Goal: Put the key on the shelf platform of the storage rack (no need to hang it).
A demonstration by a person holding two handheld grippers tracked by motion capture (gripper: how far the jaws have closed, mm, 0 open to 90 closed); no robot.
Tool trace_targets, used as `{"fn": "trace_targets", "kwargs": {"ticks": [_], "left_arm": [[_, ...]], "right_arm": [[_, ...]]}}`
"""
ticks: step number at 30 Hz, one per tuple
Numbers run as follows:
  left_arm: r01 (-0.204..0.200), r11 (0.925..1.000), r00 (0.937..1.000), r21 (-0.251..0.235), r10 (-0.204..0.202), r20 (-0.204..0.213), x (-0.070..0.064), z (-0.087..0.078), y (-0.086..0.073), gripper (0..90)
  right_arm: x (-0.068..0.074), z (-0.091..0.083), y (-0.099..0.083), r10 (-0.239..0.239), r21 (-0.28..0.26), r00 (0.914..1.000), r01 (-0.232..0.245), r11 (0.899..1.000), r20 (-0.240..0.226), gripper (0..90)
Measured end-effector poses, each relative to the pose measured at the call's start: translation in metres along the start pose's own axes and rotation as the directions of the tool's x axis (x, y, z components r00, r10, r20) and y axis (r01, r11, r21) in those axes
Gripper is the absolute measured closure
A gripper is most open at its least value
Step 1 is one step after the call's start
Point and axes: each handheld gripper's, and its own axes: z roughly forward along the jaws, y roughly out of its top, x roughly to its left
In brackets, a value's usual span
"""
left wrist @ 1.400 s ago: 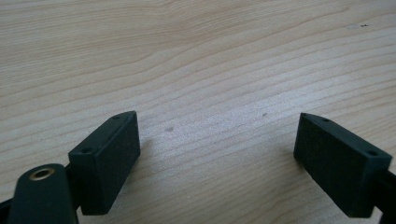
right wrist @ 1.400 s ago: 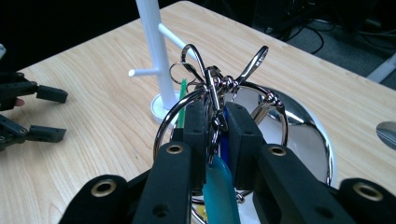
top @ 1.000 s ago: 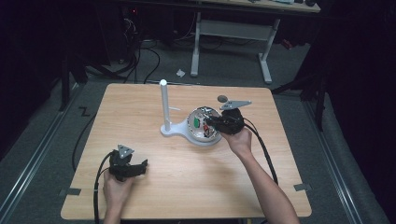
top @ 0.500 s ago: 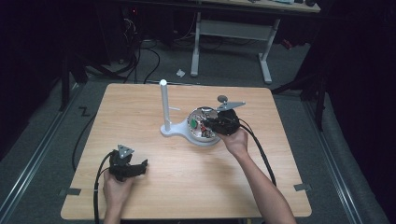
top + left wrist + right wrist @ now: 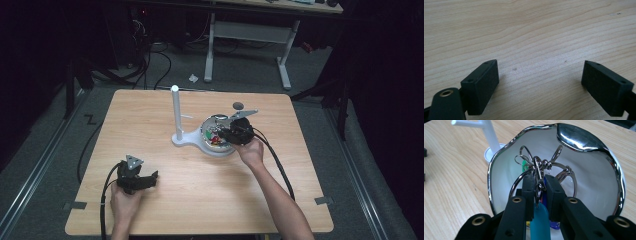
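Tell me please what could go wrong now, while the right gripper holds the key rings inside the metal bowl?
The right gripper pinches one clasp in a tangled bunch of key rings, so lifting may drag out several or let the clasp slip. The bowl could tip or slide. The white stand is close beside it and could be knocked.

wooden table [image 5: 150,125], white post stand [image 5: 176,115]

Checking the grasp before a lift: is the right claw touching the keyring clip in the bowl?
Touching. In the right gripper view, the right claw pinches the metal keyring clip between its jaws.
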Motion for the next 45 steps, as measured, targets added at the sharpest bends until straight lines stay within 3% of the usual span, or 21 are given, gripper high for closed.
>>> {"fn": "trace_targets", "kwargs": {"ticks": [7,11,22,35,45], "left_arm": [[-0.003,1.0000,1.0000,0.001,0.003,0.001,0.000,0.000,0.000,14.8],[-0.004,1.0000,1.0000,0.001,0.004,0.001,0.000,0.000,0.000,14.8],[-0.003,1.0000,1.0000,0.001,0.003,0.000,0.000,0.000,0.000,14.8],[-0.004,1.0000,1.0000,0.001,0.004,0.001,0.000,0.000,0.000,14.8],[-0.002,1.0000,1.0000,0.000,0.002,0.001,0.000,0.000,0.000,14.8]], "right_arm": [[-0.002,0.005,0.000,0.015,0.007,0.9998,-0.015,1.000,0.011,77.2],[-0.002,0.007,0.000,0.015,0.014,0.9996,-0.015,1.000,0.026,67.7],[-0.004,0.000,0.000,0.023,-0.001,0.9984,-0.023,1.000,0.053,60.0],[-0.015,-0.030,-0.007,0.094,-0.084,0.9945,-0.090,0.992,0.046,54.9],[-0.027,-0.059,-0.013,0.115,-0.143,0.9917,-0.105,0.984,0.058,53.6]]}}
